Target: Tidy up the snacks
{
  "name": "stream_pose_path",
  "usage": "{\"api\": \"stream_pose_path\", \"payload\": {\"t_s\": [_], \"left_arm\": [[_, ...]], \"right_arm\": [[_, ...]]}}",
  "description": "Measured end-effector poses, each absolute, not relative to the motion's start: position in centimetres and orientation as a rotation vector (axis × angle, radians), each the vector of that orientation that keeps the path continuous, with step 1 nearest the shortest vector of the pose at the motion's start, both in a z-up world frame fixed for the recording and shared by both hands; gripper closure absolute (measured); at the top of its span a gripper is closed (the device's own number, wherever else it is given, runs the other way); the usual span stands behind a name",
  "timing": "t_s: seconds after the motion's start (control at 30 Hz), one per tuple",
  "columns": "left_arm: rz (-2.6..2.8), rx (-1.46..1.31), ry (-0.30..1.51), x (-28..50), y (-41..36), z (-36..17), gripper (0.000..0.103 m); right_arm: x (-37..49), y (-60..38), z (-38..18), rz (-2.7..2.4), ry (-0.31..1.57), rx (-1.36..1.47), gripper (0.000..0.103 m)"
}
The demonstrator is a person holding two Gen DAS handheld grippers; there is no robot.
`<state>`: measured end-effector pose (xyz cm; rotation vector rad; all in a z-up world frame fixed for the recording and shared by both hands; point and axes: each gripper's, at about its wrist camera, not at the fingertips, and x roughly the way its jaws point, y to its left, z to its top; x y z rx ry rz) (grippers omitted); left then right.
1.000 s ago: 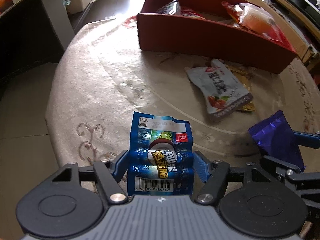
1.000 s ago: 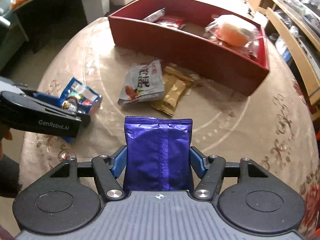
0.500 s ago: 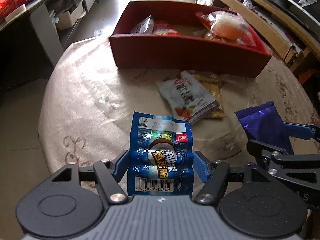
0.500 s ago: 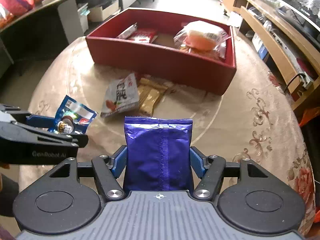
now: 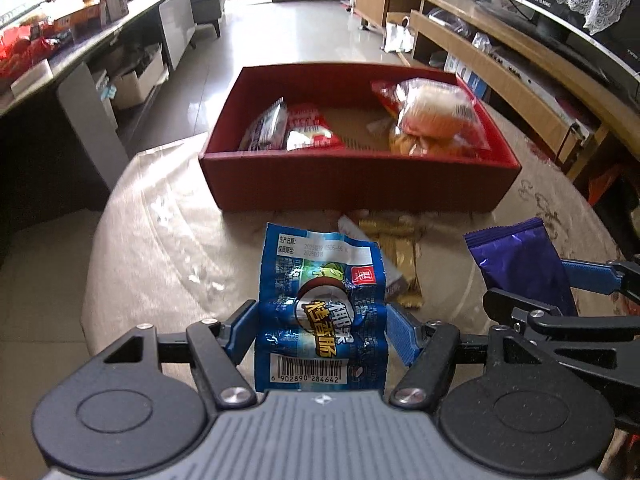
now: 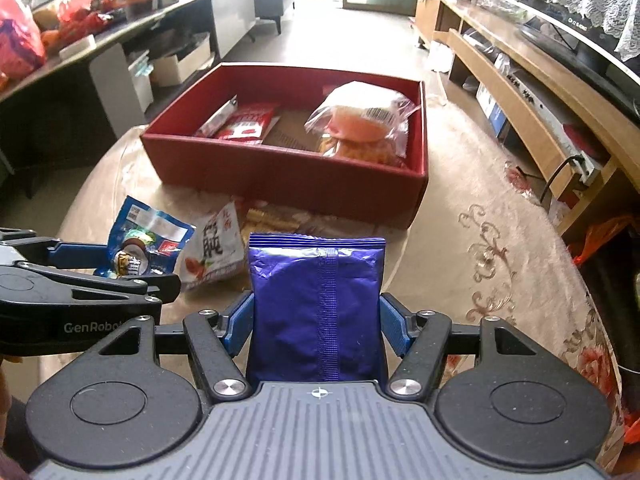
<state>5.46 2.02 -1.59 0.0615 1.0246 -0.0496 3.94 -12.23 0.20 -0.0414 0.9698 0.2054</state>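
Observation:
My left gripper (image 5: 322, 326) is shut on a blue sausage packet (image 5: 320, 280), held above the table's near side. To its right, my right gripper (image 6: 316, 320) is shut on a purple foil packet (image 6: 316, 304), seen also as the purple packet (image 5: 520, 264) in the left wrist view. Ahead stands a red box (image 5: 352, 188) with a wrapped bun (image 5: 432, 116) and small red-and-white packets (image 5: 308, 132) inside. A white packet (image 6: 212, 248) and gold packets (image 5: 400, 244) lie on the table in front of the box.
The round table carries a beige patterned cloth (image 6: 500, 248). A wooden TV bench (image 6: 532, 92) runs along the right, a grey counter (image 6: 120, 40) with bags along the left. Open floor lies beyond the box.
Both grippers have risen and tilted up with their packets. The red box now appears nearer the middle of each view, with more of its inside showing.

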Motion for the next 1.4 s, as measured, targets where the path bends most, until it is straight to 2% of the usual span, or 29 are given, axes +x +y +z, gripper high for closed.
{"api": "stream_pose_path", "payload": {"t_s": [0.97,1.4], "left_arm": [[-0.004,0.074,0.872,10.9,0.3,2.4,0.036],[0.034,0.080,0.867,15.4,-0.2,2.1,0.037]], "right_arm": [[8.7,-13.7,3.5,0.138,0.823,-0.007,0.031],[12.7,-14.2,3.2,0.132,0.810,0.010,0.031]]}}
